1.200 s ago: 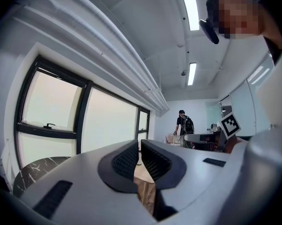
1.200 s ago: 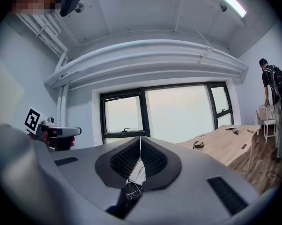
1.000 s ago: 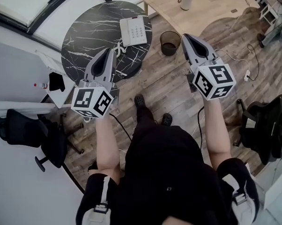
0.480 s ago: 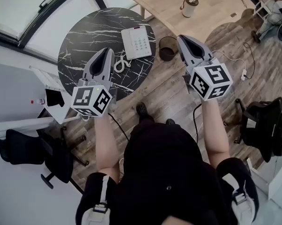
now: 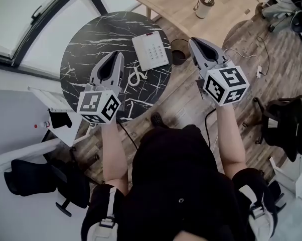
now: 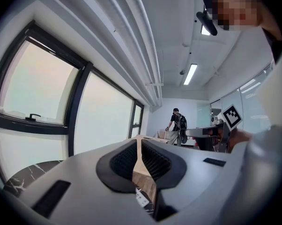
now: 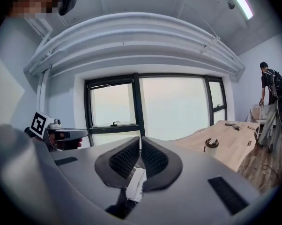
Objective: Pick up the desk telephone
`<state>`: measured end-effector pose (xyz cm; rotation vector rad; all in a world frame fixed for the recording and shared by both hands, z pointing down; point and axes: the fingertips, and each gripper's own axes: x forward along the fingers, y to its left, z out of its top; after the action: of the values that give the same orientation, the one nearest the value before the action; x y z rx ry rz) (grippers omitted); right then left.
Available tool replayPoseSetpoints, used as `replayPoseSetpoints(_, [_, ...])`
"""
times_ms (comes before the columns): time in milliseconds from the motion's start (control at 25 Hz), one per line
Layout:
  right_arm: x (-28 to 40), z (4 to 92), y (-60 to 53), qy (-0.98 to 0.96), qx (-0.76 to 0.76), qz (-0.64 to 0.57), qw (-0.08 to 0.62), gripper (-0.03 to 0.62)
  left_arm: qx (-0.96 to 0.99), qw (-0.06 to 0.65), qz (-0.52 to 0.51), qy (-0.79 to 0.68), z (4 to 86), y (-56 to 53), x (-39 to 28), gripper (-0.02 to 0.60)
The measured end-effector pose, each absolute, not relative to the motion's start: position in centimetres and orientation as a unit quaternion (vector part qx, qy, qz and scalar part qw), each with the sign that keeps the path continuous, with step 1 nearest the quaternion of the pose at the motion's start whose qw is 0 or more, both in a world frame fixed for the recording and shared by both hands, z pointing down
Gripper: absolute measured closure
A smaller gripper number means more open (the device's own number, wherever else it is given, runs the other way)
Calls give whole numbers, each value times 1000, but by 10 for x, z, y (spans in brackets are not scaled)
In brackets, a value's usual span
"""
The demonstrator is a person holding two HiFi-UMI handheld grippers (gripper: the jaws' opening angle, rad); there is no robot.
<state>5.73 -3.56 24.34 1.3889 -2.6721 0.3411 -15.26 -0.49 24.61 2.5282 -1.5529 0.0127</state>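
The white desk telephone lies flat on the right part of a round black marble table, its coiled cord trailing toward me. My left gripper is held over the table, shut, its tip a little left of the phone. My right gripper is shut too, out past the table's right edge, just right of the phone. In the right gripper view the phone shows below the closed jaws. The left gripper view looks along its closed jaws at the windows.
A dark waste bin stands on the wood floor between the table and a wooden desk with a lidded cup. Cables cross the floor. Office chairs sit at right and lower left. A person stands far off.
Both grippers have moved forward toward the table, and the table and phone now lie closer below them. The jaws of both stay shut.
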Motion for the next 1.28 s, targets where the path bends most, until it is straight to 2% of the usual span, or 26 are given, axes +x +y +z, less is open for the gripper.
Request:
replayPoseSetpoints(520, [25,298,-33,-867,456,166,112,560,859,157,24,-488,309,-20,-169,545])
replayPoseSetpoints(600, [23,307,-32,-868,450,173,121,560,856,170,28,-487,320,-21,-168,502])
replayPoseSetpoints(1000, [12,364,-62,-865,425,211,166,559,841,220,57,-492,371,-40,-171,476])
replayPoseSetpoints(1280, [5,405,-98,-861,401,247,192,516,825,255,80,-497,408,-69,-172,446])
